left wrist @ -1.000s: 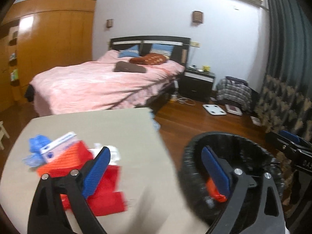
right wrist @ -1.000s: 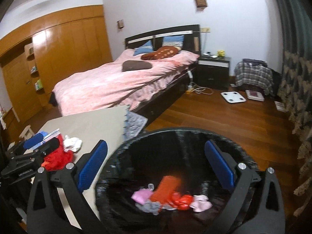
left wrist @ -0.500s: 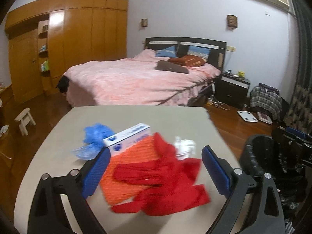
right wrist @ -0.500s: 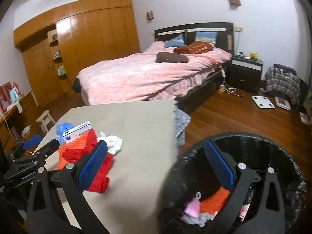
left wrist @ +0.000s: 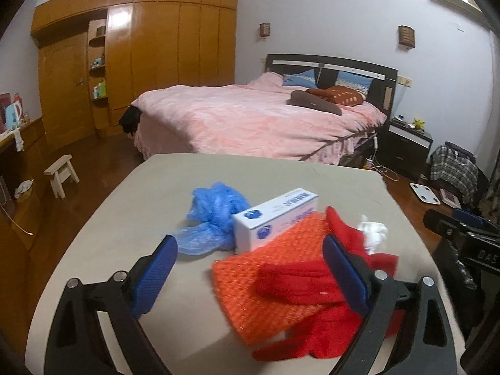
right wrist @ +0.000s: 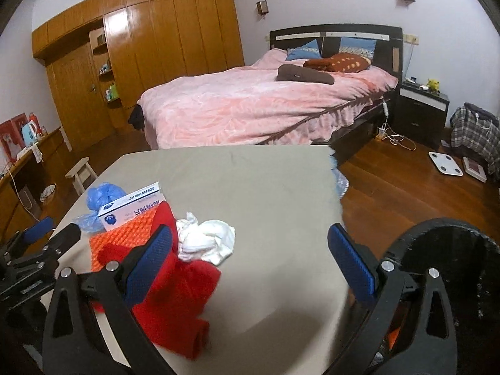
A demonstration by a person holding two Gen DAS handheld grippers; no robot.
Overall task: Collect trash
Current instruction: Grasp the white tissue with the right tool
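On the beige table [left wrist: 275, 181] lies a pile: crumpled blue plastic [left wrist: 212, 215], a white and blue box [left wrist: 275, 218], an orange knitted cloth [left wrist: 265, 278], a red cloth [left wrist: 312, 284] and a white crumpled tissue [left wrist: 372, 231]. My left gripper [left wrist: 250, 268] is open and hovers just above the orange cloth, holding nothing. In the right wrist view the same tissue [right wrist: 206, 240], red cloth [right wrist: 178, 287] and box [right wrist: 131, 209] lie left of centre. My right gripper [right wrist: 250, 259] is open and empty over bare table. The black-lined trash bin [right wrist: 453, 268] stands at the lower right.
A pink bed [left wrist: 250, 118] stands beyond the table, with a black nightstand [left wrist: 409, 143] to its right. A wooden wardrobe [left wrist: 150, 56] fills the left wall. A small stool [left wrist: 61, 175], a white scale [right wrist: 445, 164] and a plaid bag [right wrist: 478, 131] sit on the wooden floor.
Both grippers swung left from the trash bin to over the table. The pile now sits between the left gripper's fingers. Both stayed open and empty.
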